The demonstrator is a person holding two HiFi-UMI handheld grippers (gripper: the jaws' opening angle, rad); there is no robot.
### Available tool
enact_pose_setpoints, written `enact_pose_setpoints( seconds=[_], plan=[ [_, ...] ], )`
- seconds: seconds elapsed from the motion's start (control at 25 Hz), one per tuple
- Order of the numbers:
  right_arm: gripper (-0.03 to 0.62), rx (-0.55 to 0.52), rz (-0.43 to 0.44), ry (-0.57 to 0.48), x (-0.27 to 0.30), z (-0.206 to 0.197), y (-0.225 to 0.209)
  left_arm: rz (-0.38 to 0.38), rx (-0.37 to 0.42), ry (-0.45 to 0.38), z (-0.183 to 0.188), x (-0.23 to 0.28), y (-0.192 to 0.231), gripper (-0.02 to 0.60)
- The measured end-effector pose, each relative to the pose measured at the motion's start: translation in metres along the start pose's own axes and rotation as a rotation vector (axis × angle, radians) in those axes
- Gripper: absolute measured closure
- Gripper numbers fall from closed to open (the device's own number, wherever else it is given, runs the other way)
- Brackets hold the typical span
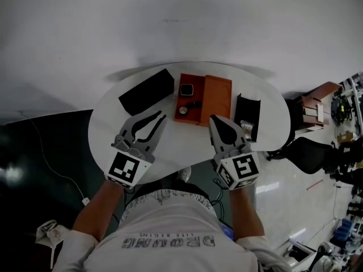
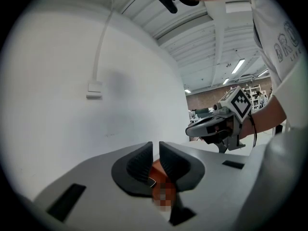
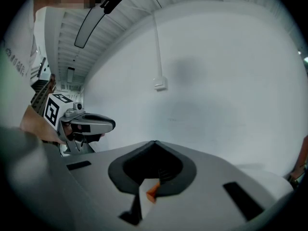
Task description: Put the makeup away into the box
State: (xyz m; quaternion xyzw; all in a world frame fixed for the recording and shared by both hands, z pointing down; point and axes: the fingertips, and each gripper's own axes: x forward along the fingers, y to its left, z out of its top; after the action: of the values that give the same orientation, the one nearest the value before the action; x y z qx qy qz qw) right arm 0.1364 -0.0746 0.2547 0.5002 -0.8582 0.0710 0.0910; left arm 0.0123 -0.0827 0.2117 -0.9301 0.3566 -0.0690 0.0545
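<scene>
- Over a white oval table (image 1: pixel 113 118), the left gripper (image 1: pixel 161 117) stands with its jaws drawn to a narrow slit and nothing between the pads; the right gripper (image 1: pixel 213 119) has its jaws pressed together, empty
- The orange box (image 1: pixel 218 98) lies open just ahead of both pairs of jaws and between them: ahead and to the right of the left jaws, ahead and to the left of the right jaws
- Its two halves sit side by side, so its long axis runs across the line in which both grippers point; the tray half faces the left jaws, the bare lid half faces the right
- In the tray lie a square compact (image 1: pixel 186 89) and a round piece (image 1: pixel 182 110), seemingly the makeup, already stowed
- The right jaws' tips are near the lid half's front corner, closer than the left jaws' tips are to the tray; the right hand looks better placed should the lid be folded over next
- A long black case (image 1: pixel 146 90) lies slantwise ahead and to the left of the left jaws; a black sleeve (image 1: pixel 248 111) lies just to the right of the right jaws, its length running away from them
- A small glinting item (image 1: pixel 245 127) at the sleeve's near end cannot be identified
</scene>
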Motion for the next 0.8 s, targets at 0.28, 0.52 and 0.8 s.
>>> enact_pose_setpoints(
  seconds=[0.28,0.52,0.8],
  plan=[
    [0.587,0.001,0.044,-0.027,0.001,0.004,-0.002,0.027,-0.013,0.003,-0.001,0.001,-0.003,0.534],
    [0.588,0.006,0.07,-0.024,0.01,0.004,-0.001,0.044,-0.024,0.011,-0.004,0.005,0.005,0.543],
    [0.588,0.018,0.102,-0.013,0.021,0.004,0.0,0.062,-0.033,0.021,-0.006,0.009,0.013,0.546]
  ],
)
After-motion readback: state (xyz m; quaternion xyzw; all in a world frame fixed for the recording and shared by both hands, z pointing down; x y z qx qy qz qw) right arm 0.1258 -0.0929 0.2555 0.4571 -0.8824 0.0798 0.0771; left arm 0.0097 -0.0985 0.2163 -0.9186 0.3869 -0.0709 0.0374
